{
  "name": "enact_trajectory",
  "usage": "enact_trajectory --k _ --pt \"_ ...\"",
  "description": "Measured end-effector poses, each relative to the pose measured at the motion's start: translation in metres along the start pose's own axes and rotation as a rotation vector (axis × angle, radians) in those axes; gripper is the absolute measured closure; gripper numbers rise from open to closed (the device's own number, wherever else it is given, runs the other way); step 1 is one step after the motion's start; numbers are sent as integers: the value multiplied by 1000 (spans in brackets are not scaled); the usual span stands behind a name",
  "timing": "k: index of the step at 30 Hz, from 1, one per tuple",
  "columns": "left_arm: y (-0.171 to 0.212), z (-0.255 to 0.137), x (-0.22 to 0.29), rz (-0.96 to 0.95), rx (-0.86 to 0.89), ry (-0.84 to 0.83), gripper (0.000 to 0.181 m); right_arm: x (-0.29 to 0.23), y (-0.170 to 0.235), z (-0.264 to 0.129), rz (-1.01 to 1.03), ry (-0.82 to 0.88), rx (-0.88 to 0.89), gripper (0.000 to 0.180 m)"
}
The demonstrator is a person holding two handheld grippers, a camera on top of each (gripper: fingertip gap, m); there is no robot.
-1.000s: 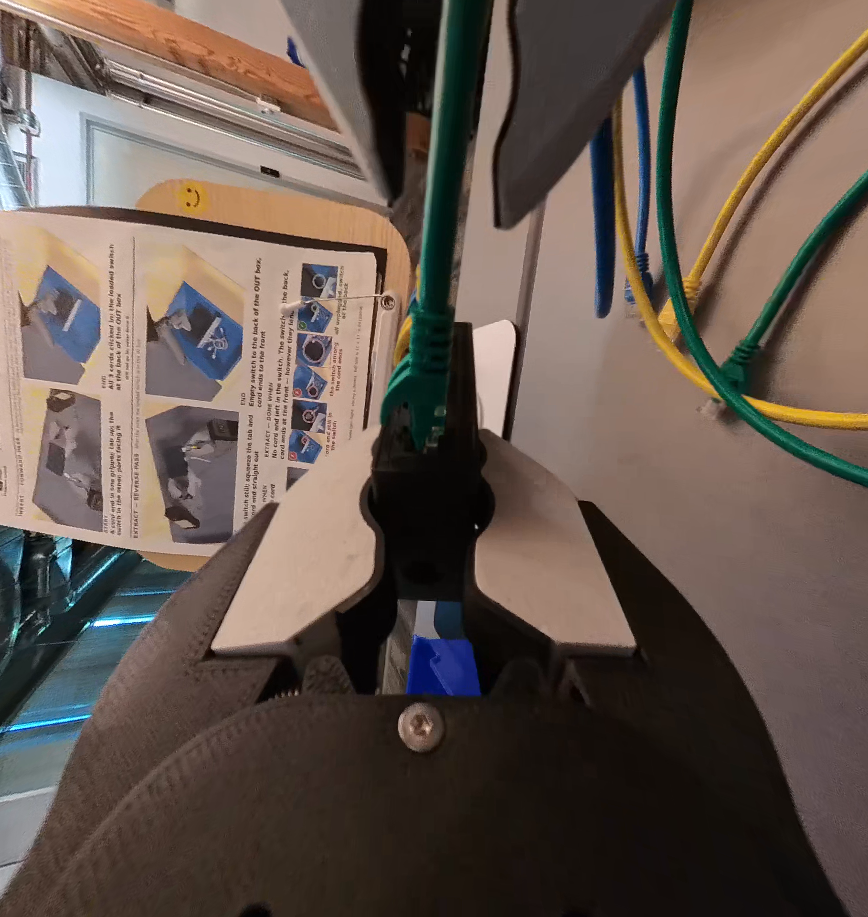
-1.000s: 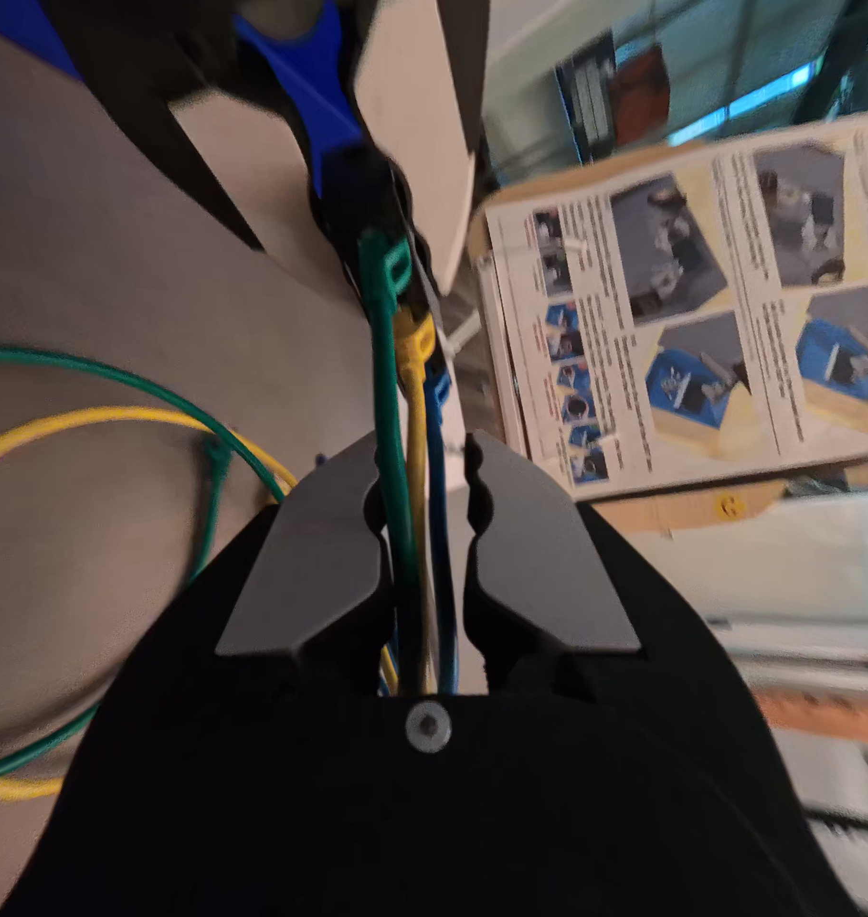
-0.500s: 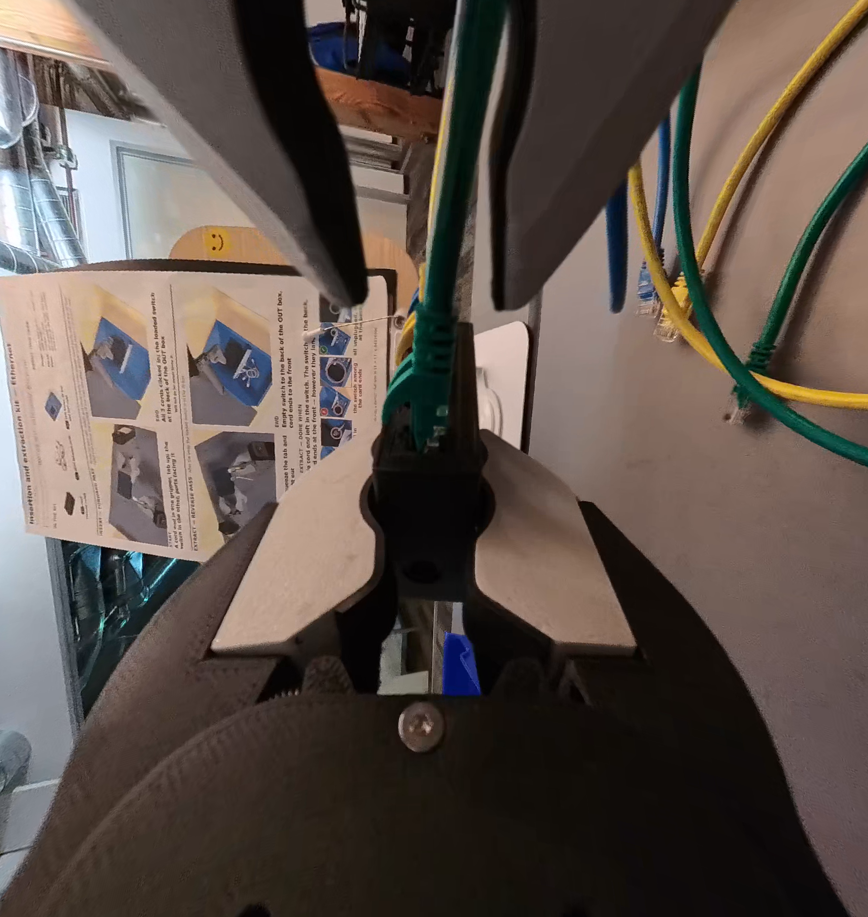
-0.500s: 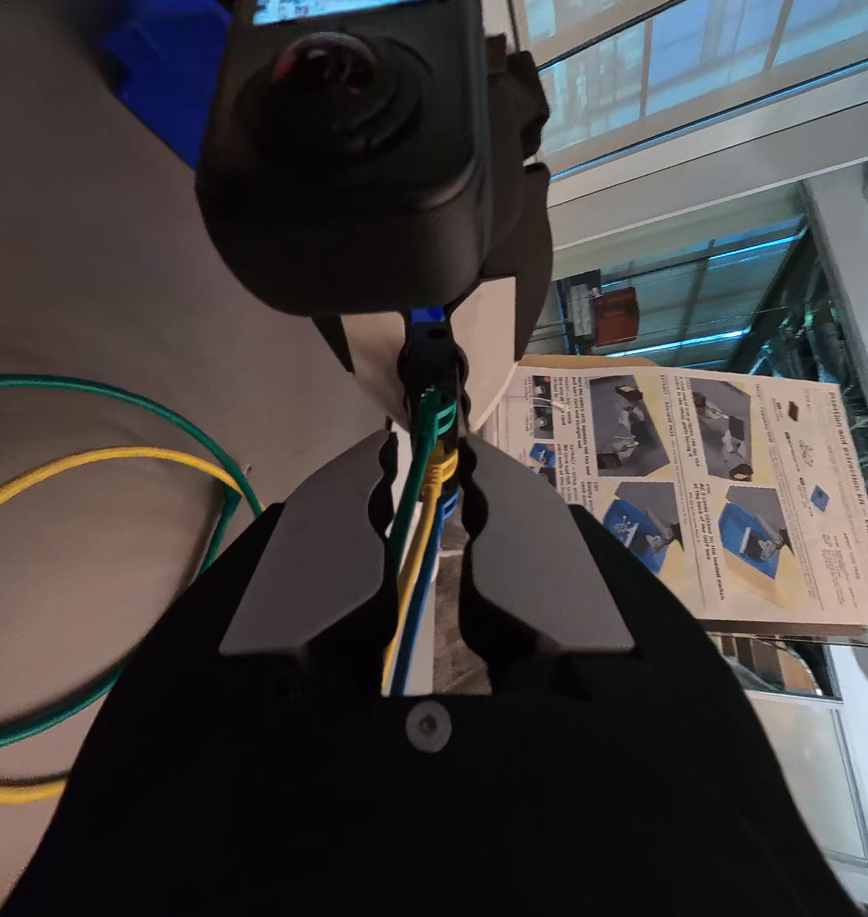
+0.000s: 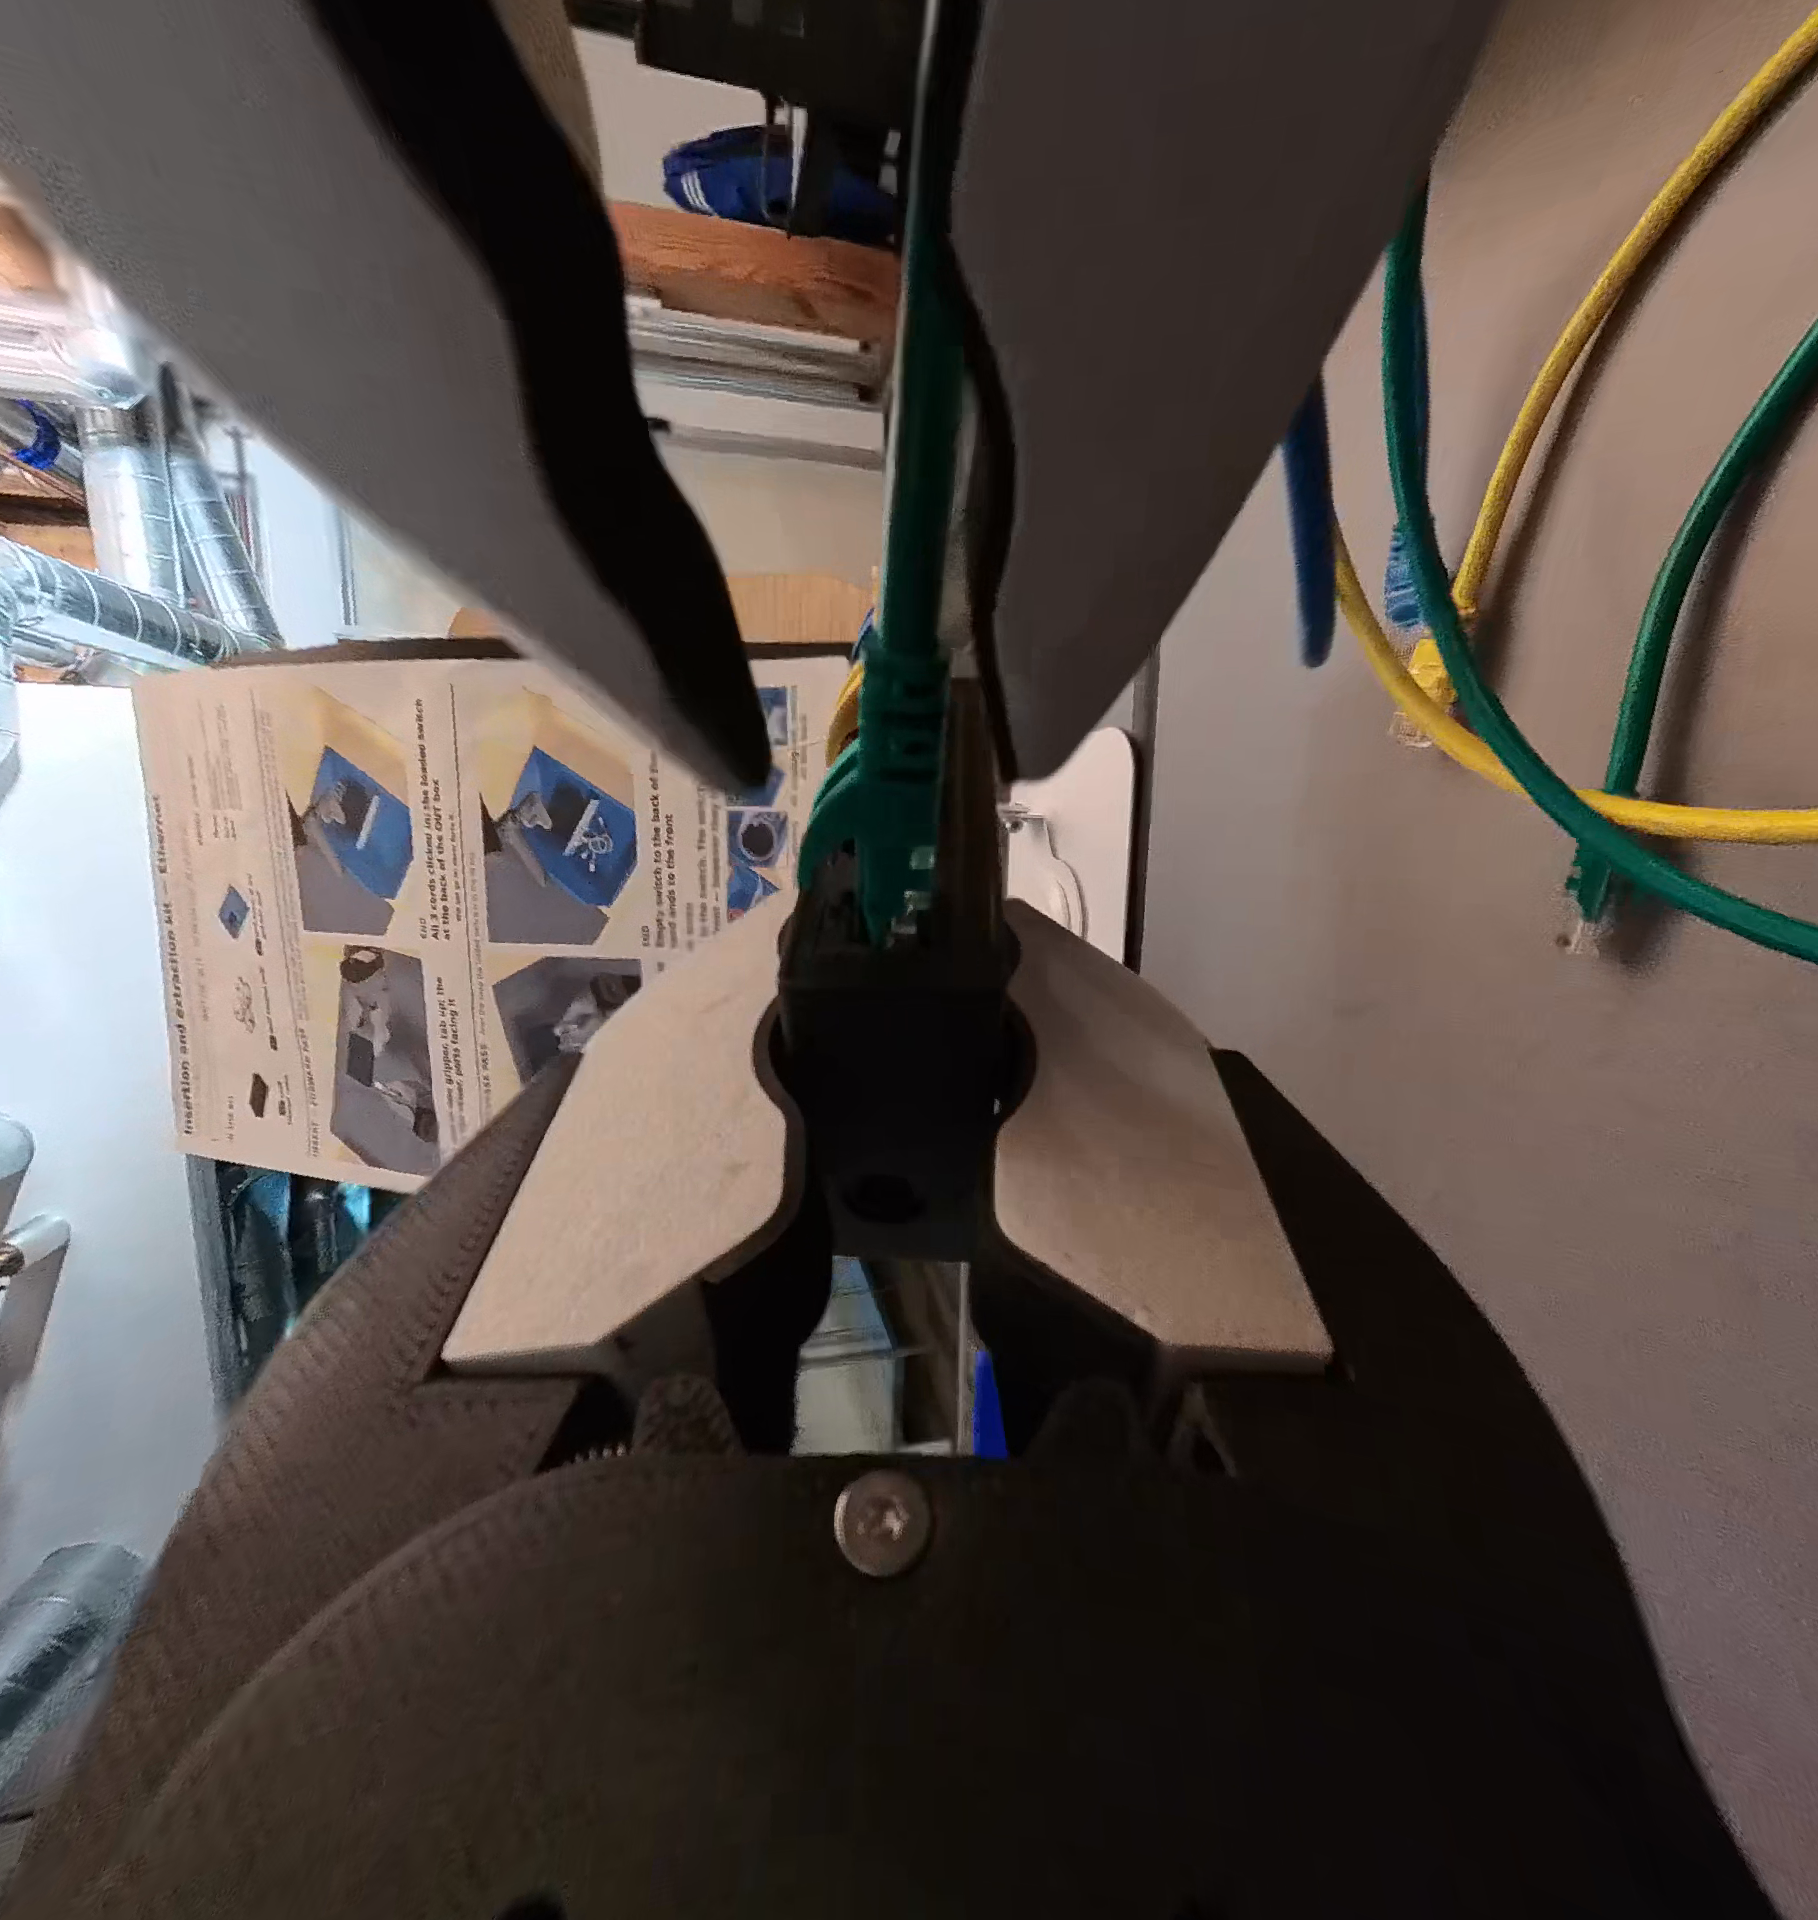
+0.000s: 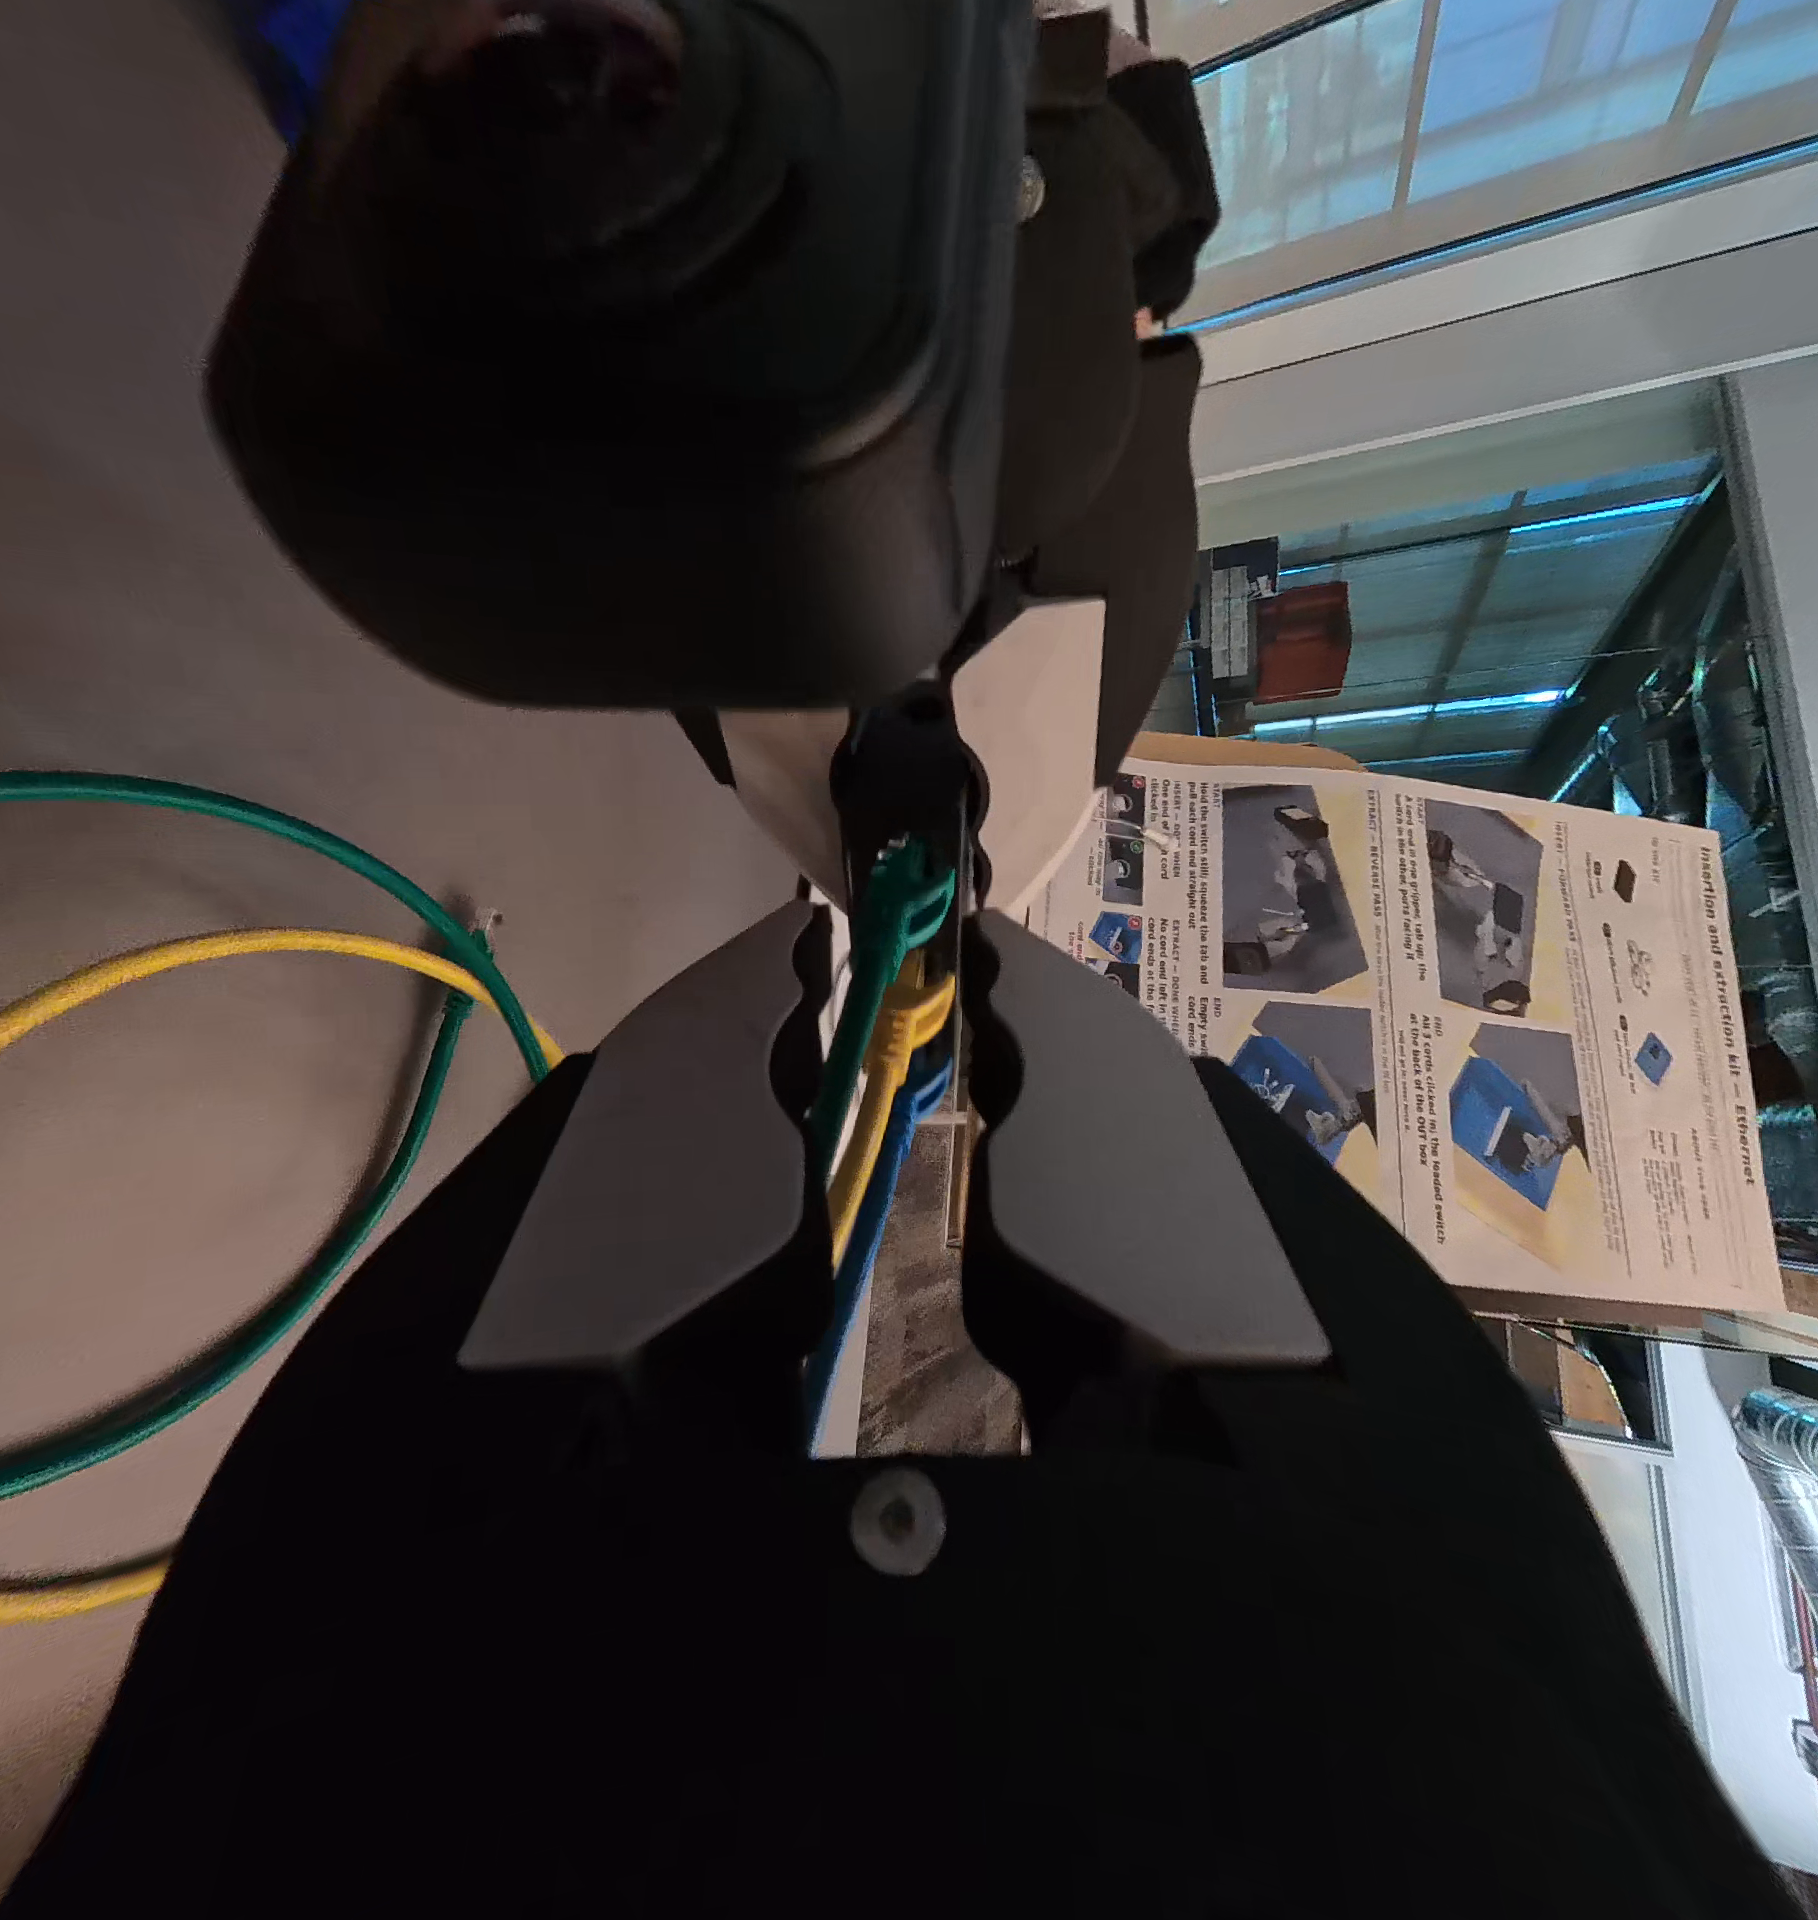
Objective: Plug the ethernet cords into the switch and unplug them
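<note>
While L fingers (image 5: 739, 1101) clamp switch (image 5: 889, 1049), R fingers (image 6: 666, 1132) apart round green cord (image 6: 863, 997).

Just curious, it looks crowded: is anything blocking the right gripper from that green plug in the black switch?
Nothing visible. The open right gripper straddles the green plug in the switch; yellow plug and blue plug sit right beside it.

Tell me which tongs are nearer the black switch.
Left. The left tongs are clamped on the black switch; the right tongs sit apart from it, open around the three plugged cords.
</note>
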State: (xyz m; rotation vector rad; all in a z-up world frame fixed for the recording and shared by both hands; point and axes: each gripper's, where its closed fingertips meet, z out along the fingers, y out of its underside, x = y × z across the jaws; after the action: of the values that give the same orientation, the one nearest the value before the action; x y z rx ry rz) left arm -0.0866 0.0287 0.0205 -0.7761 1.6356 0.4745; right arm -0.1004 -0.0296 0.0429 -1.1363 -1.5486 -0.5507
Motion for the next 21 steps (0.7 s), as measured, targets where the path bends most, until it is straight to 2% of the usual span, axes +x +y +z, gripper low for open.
enact_trajectory --k 15,21 --pt "1 -1 -2 34 -17 -24 153 0 -1 9 -33 51 -2 161" --pt "-6 2 3 91 2 -32 153 -9 3 6 75 -45 9 162"
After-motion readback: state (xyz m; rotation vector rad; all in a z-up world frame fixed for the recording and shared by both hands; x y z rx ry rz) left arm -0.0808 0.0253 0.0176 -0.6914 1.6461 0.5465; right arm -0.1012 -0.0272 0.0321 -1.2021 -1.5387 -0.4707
